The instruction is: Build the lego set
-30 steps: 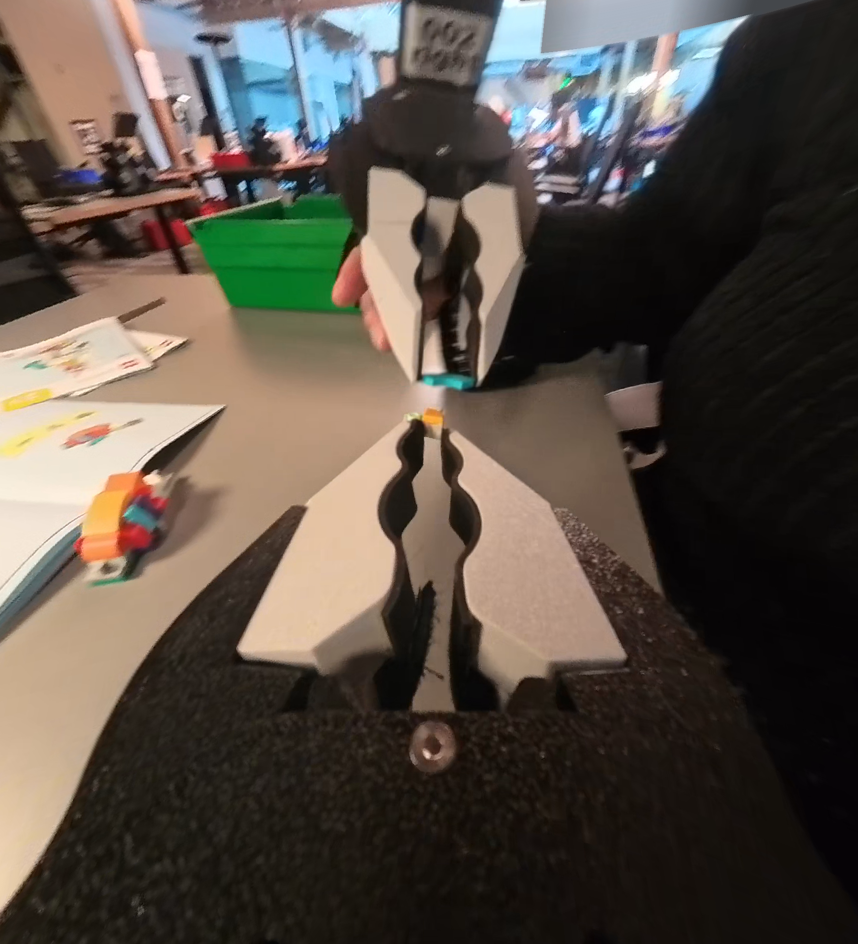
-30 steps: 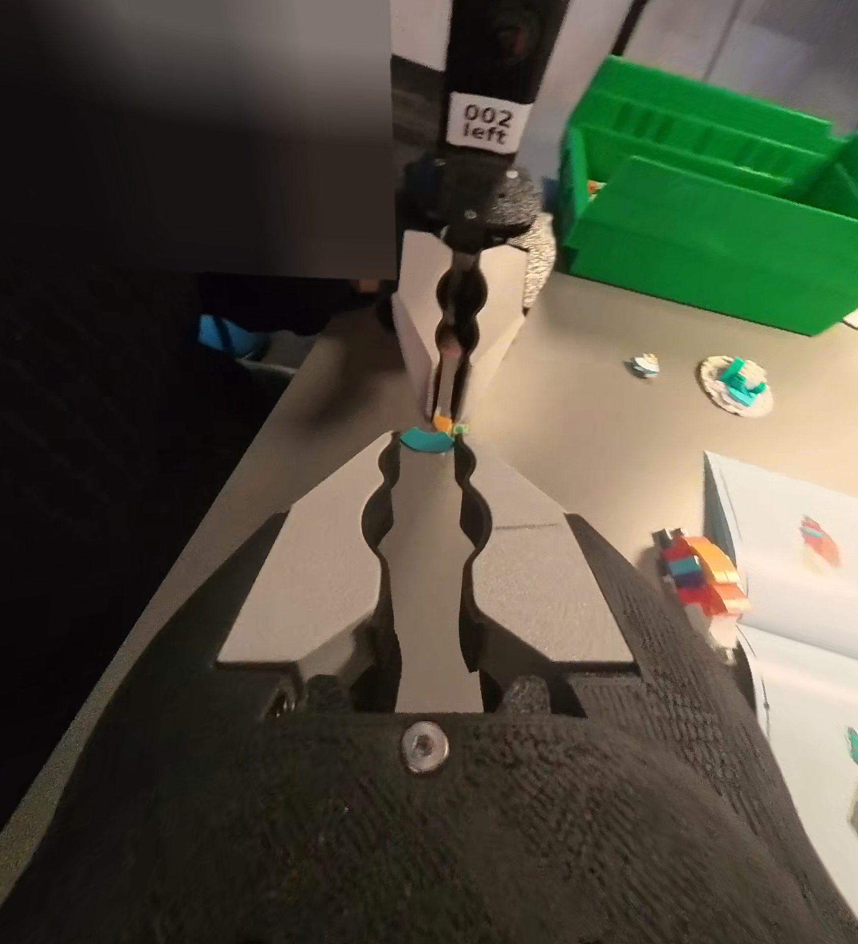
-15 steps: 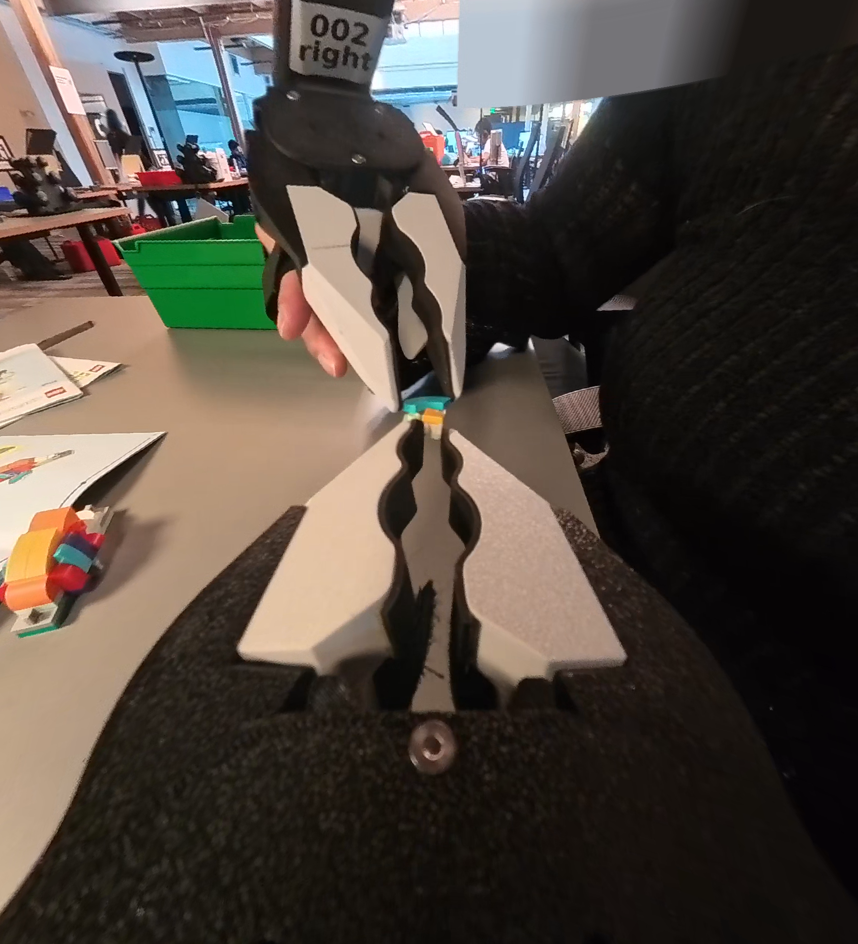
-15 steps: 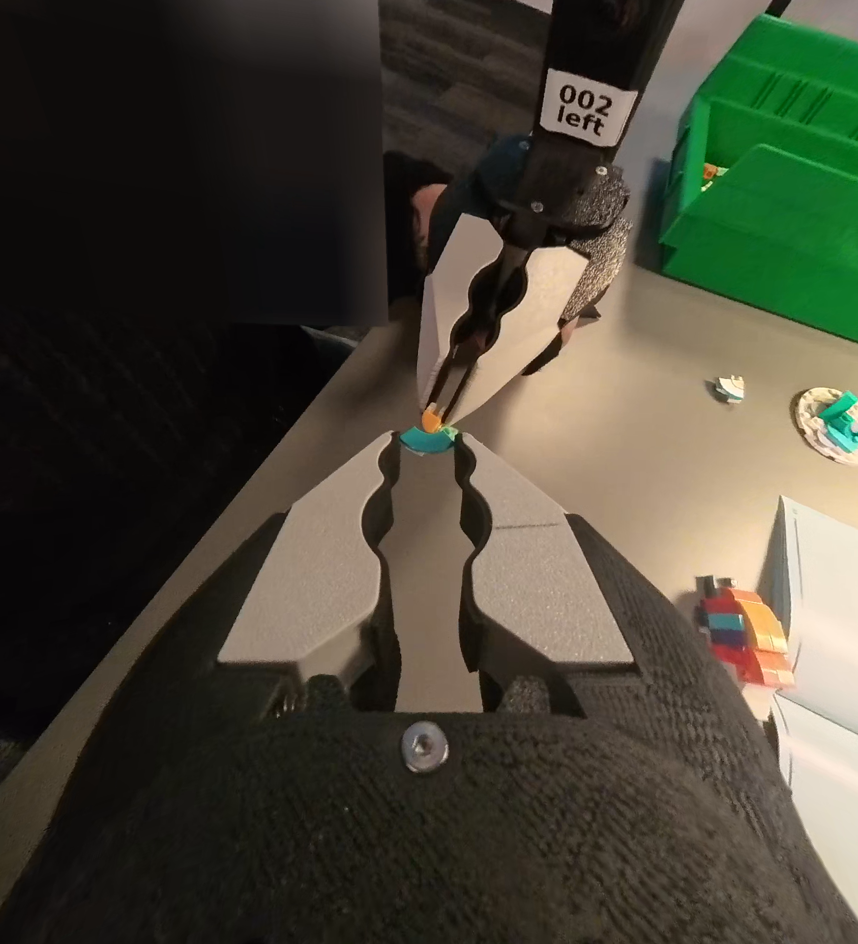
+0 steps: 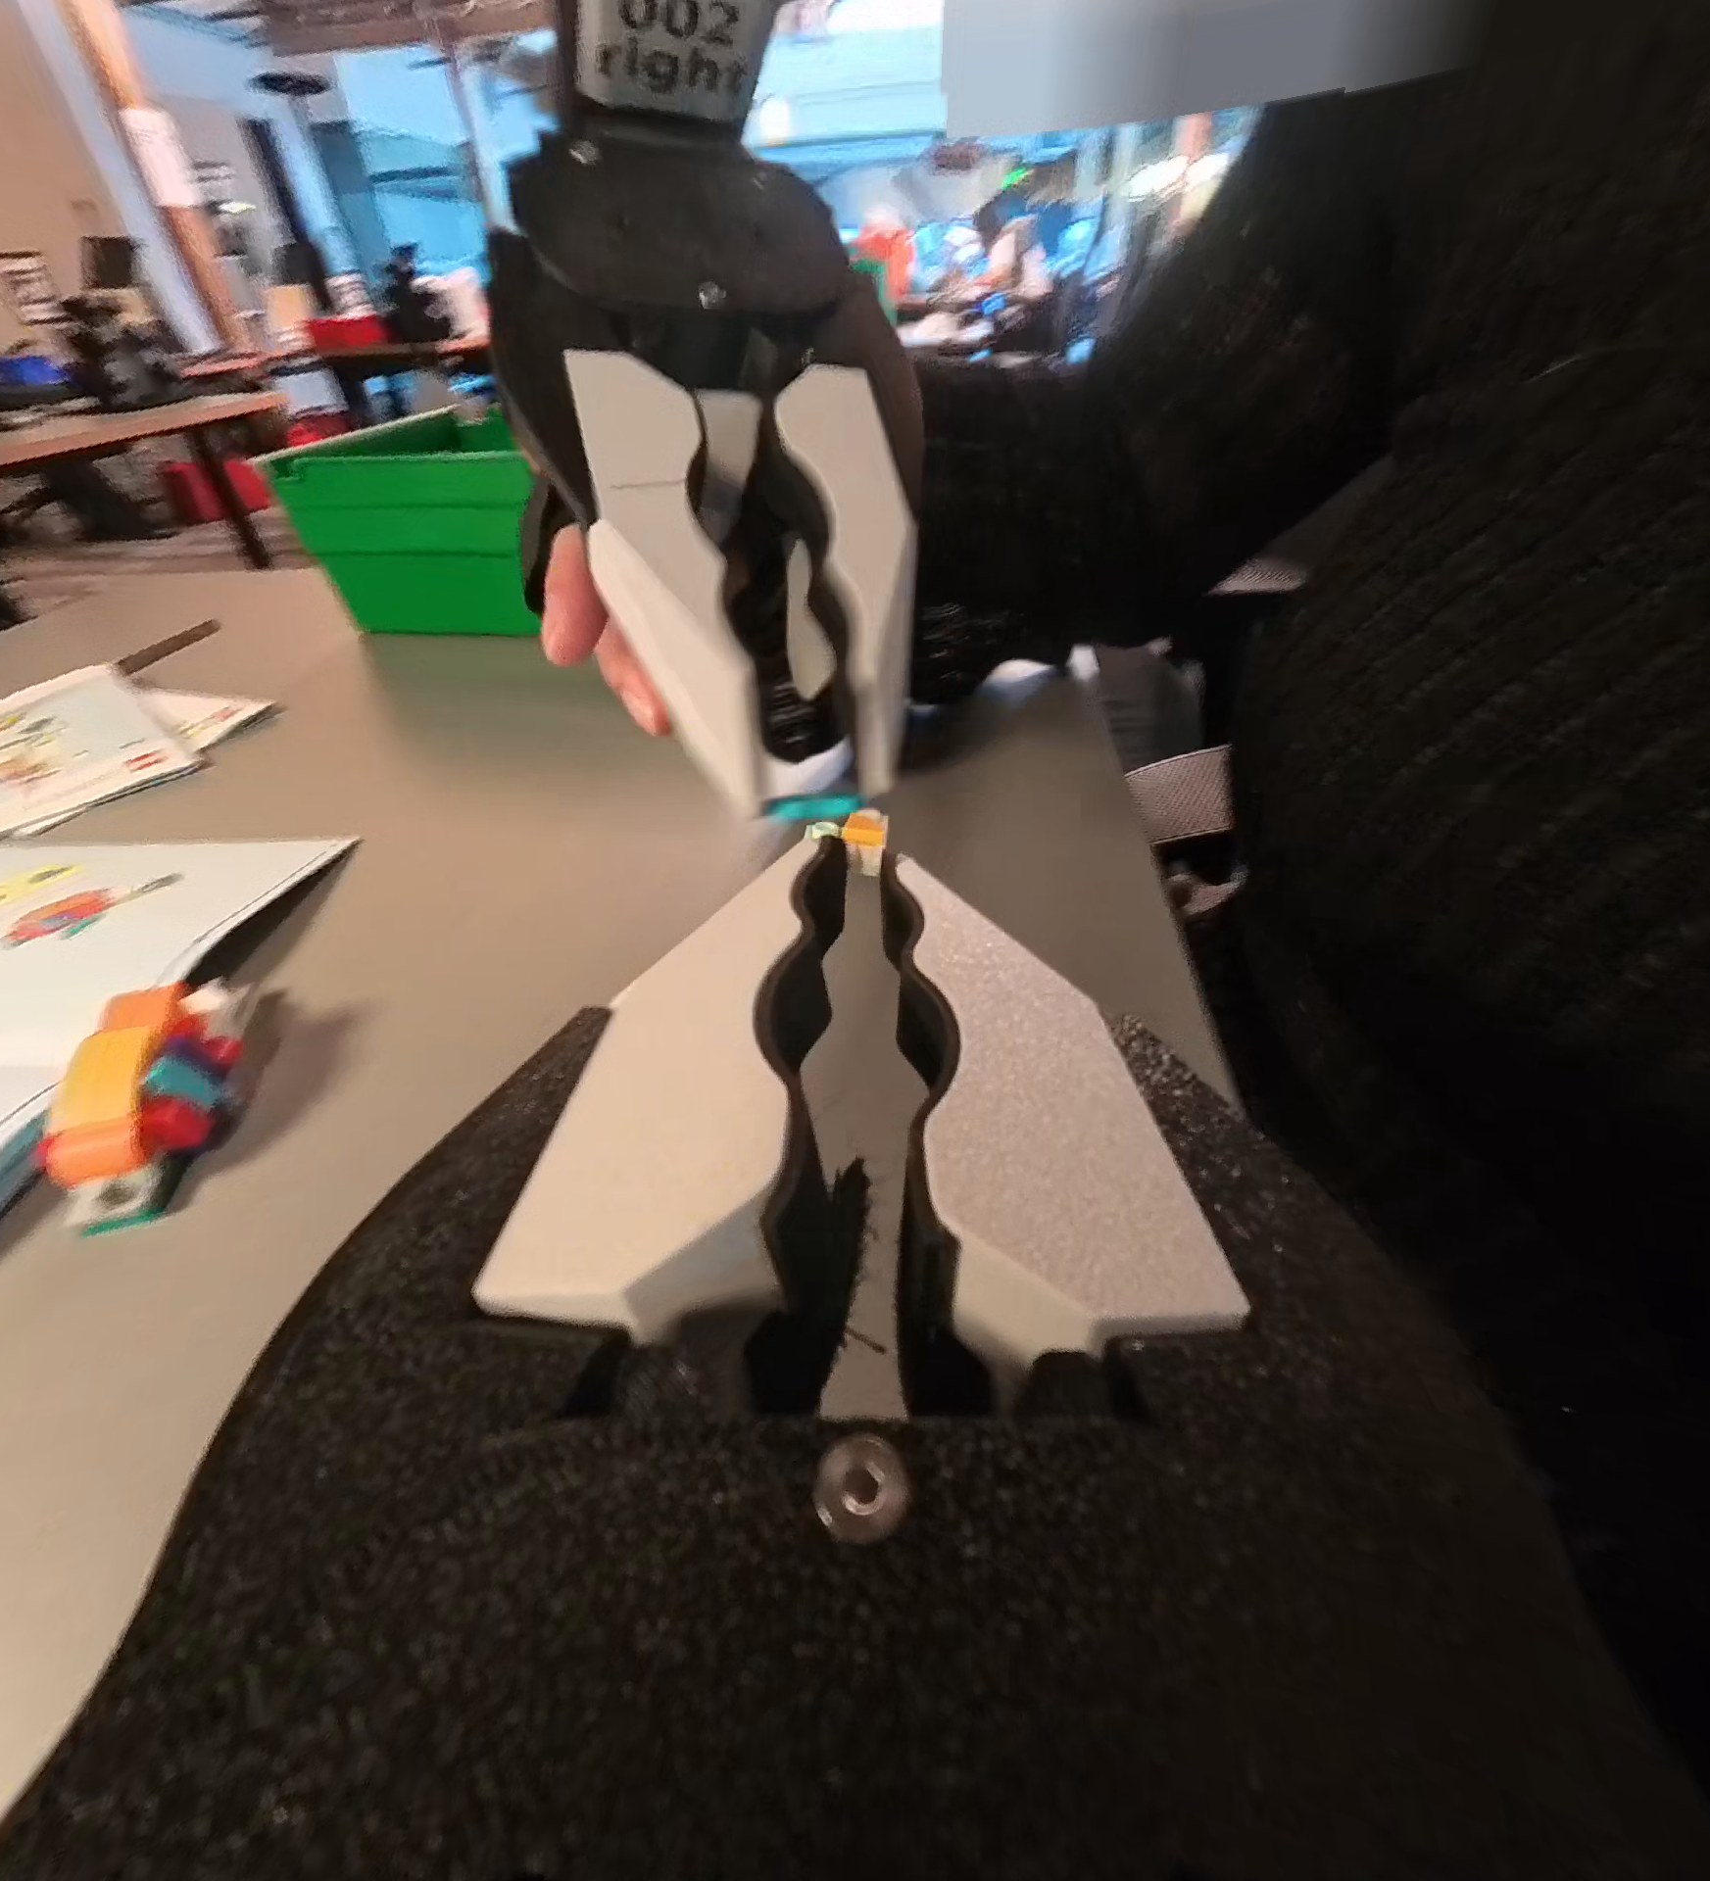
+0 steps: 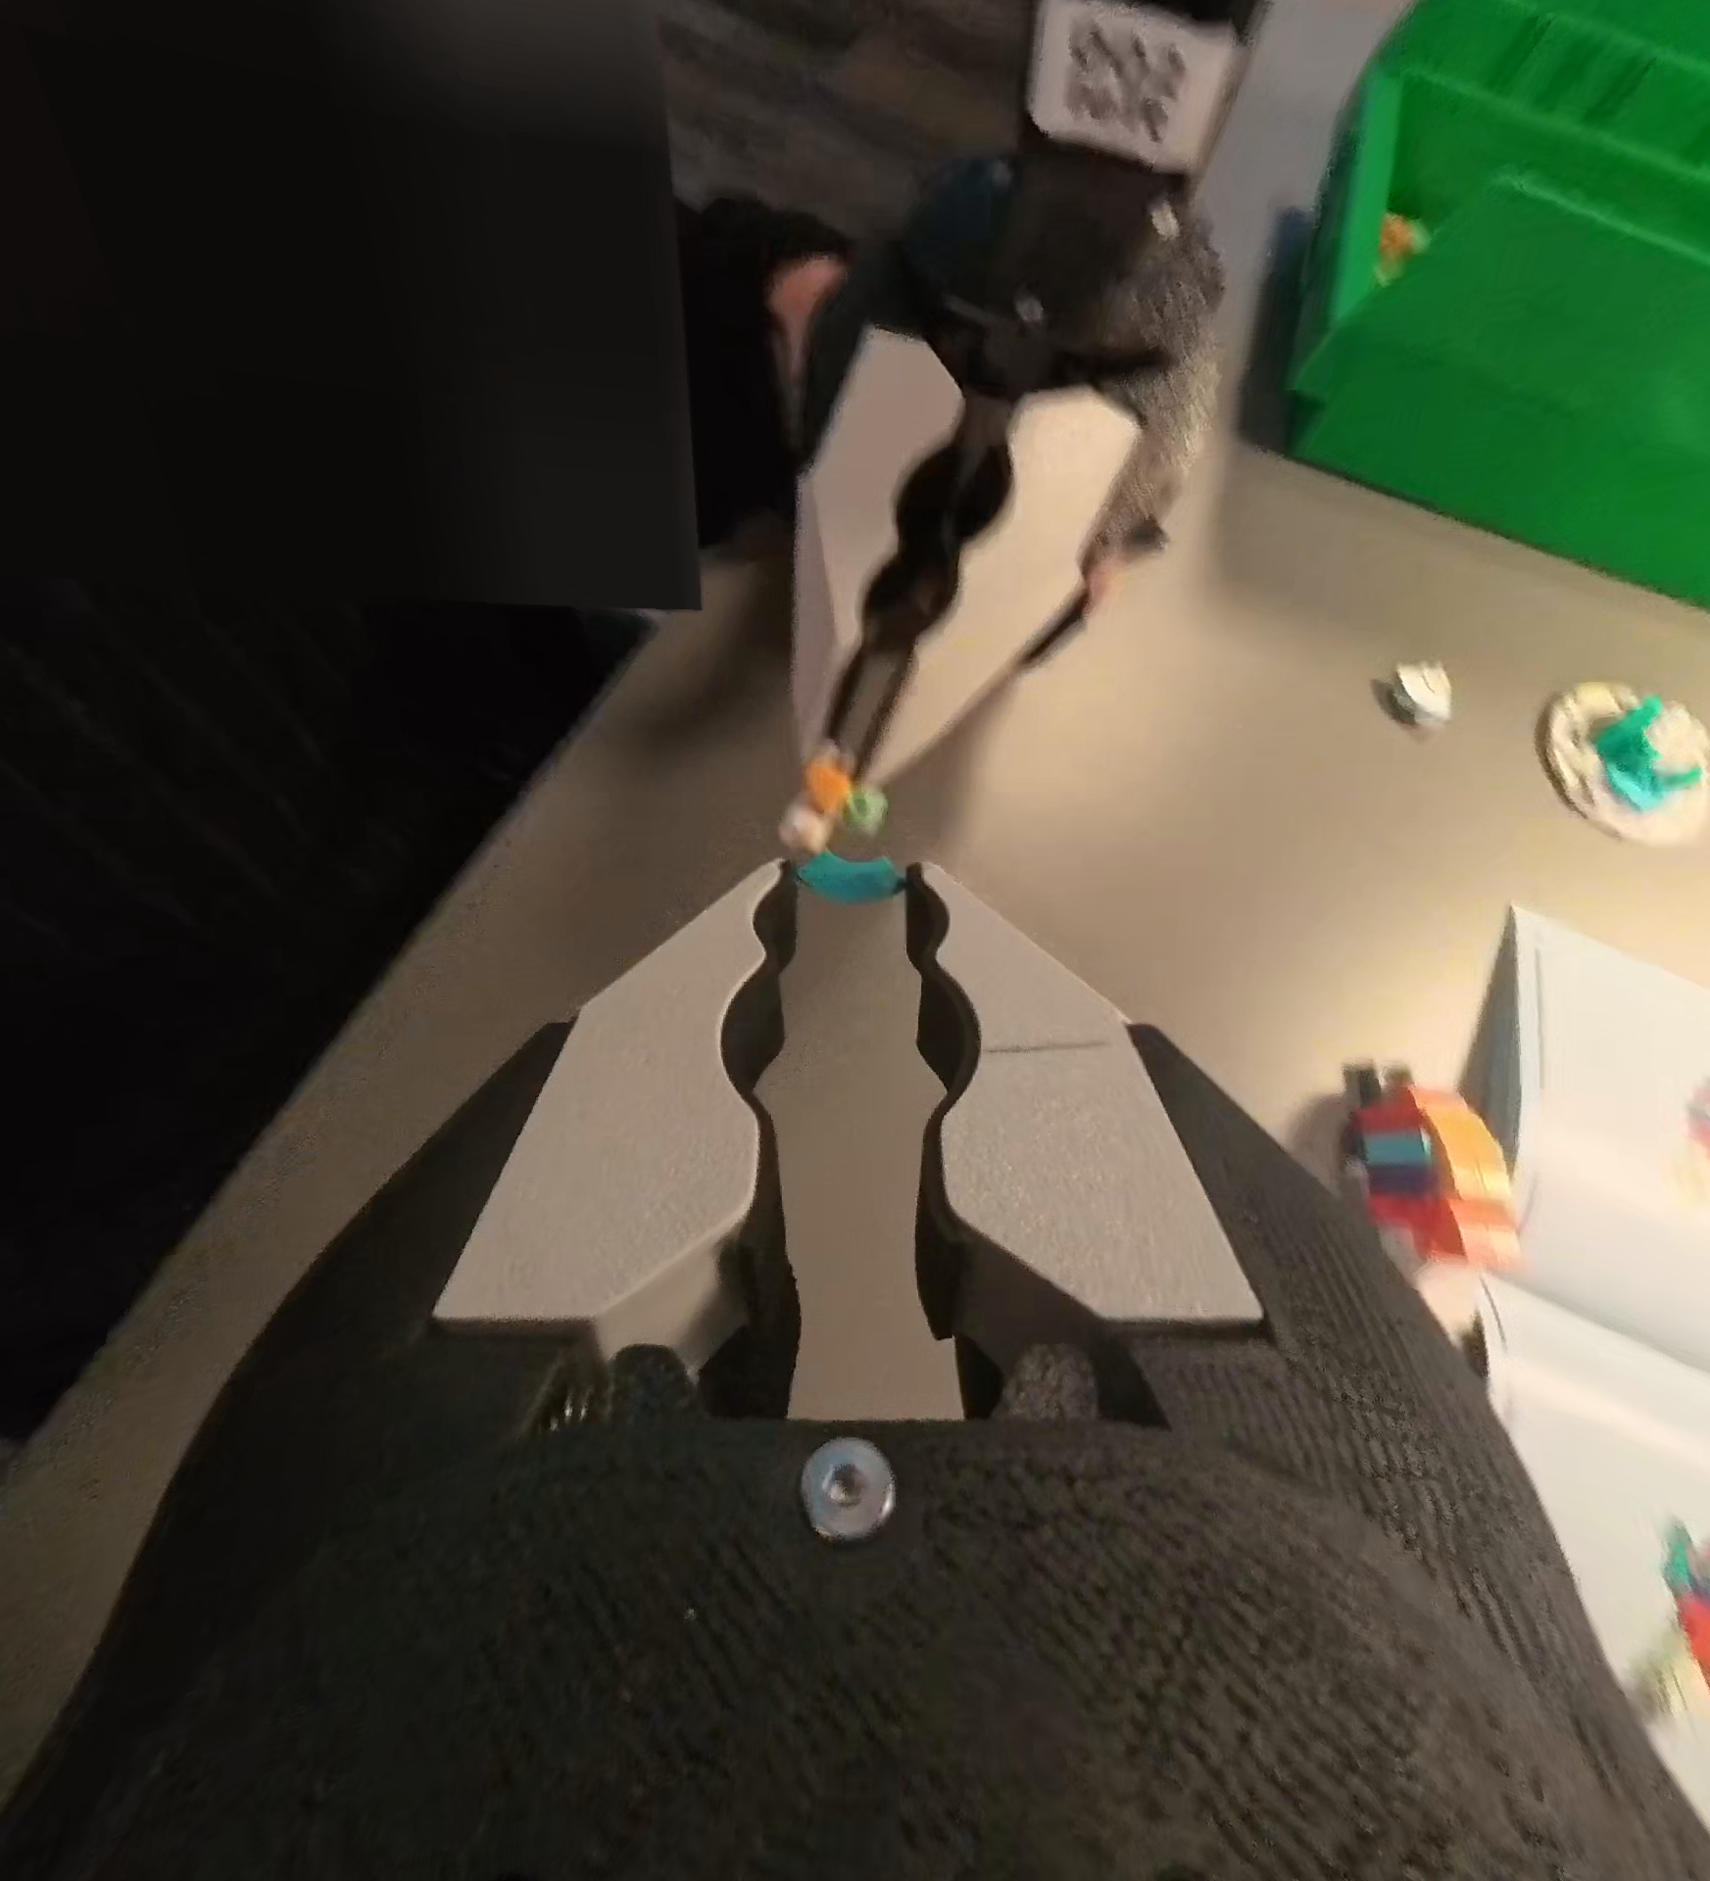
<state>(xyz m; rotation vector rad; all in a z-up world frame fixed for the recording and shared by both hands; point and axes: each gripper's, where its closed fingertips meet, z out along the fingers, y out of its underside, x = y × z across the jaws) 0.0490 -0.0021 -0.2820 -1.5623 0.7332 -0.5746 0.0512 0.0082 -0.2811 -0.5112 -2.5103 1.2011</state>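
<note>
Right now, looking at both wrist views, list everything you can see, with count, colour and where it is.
Teal curved piece: one, teal, clamped at the right tongs' tip.
Small orange cluster: one, orange, white and green, pinched at the left tongs' tip.
Partly built model: one, orange, red and teal, on the table beside the booklet.
Open booklet: one, pale blue, on the table.
Leaflets: a few, white, behind the booklet.
Round white plate: one, carrying teal pieces.
Small white piece: one, left of the plate.
Green bins: several, back of the table.
Table: one, grey.
Left tongs: shut.
Right tongs: shut.
</note>
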